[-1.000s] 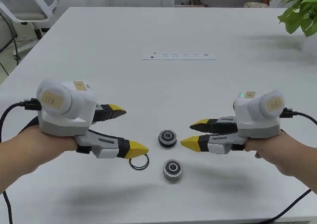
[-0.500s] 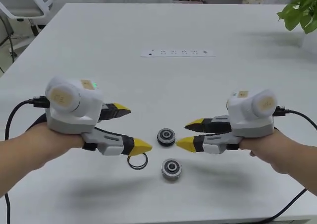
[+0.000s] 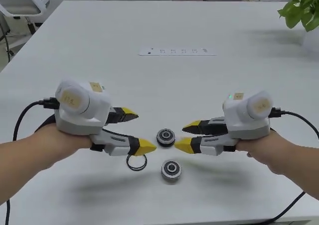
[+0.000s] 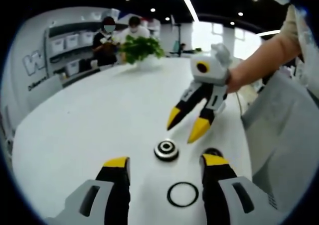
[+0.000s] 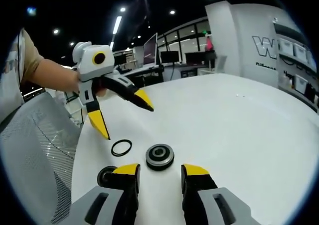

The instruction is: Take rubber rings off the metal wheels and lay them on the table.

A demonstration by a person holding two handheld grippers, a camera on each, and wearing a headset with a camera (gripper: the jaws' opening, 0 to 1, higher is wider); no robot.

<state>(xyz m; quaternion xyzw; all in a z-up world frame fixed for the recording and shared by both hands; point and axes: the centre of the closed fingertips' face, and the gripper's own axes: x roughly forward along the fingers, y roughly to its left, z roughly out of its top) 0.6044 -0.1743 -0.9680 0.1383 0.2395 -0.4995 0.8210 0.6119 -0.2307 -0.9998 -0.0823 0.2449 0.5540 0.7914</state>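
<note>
Rubber ring point(image 3: 137, 169) lies flat on the desk point(image 3: 164, 85), near the near edge, loose, touching neither wheel. Left gripper's lower jaw covers its far part in the head view. Two metal wheels close by: far wheel point(image 3: 166, 137) just right of the ring and further from the near edge, near wheel point(image 3: 171, 170) right of the ring and closest to that edge. Both lie flat with dark rims; can't tell if rings are on them.

Left gripper point(image 3: 145, 131) jaws spread, nothing held, hovering over the ring with tips aimed at the far wheel. Right gripper point(image 3: 179, 136) jaws also apart, empty, tips just right of the far wheel. In both gripper views the far wheel sits ahead between that gripper's own jaws.

Versus 1.0 s ago: both grippers have moved inward, so the gap between their lower tips is clearly smaller and the far wheel is flanked more tightly. Ring and wheels keep the same layout. Jaw spread looks unchanged.

Power strip point(image 3: 178, 51) lies mid-desk; plant point(image 3: 299, 6) at the far right corner.
</note>
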